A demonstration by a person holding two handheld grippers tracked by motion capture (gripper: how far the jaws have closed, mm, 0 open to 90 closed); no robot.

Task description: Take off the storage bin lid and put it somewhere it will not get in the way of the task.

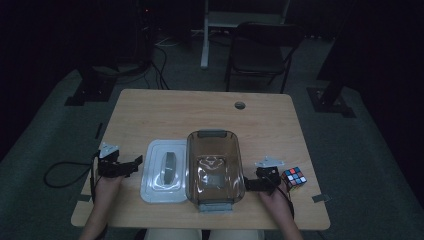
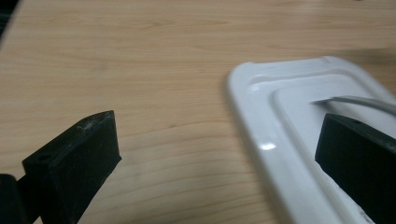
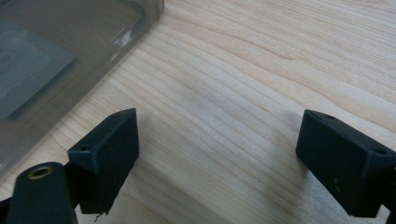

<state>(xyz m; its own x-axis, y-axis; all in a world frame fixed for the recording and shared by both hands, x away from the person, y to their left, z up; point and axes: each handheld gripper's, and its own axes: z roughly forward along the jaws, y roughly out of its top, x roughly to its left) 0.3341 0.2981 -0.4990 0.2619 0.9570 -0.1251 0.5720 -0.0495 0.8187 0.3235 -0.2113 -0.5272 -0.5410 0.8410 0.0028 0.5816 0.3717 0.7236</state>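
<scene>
A clear plastic container [image 1: 215,167] is seen at the centre of the wooden table [image 1: 200,107], with its white lid [image 1: 164,171] lying just beside it at nine o'clock, handle up. The left gripper [image 1: 131,164] is held at the lid's nine o'clock edge, jaws spread wide and empty; in the left gripper view one jaw hangs over the lid [image 2: 299,140] and the other over bare wood. The right gripper [image 1: 250,184] is held at the container's three o'clock side, jaws likewise wide apart with nothing between them. A puzzle cube [image 1: 293,177] sits just beyond the right hand. A thin, slick lid rim may be pinched poorly, so the lid could be pushed sideways against the container, or dropped once raised.
</scene>
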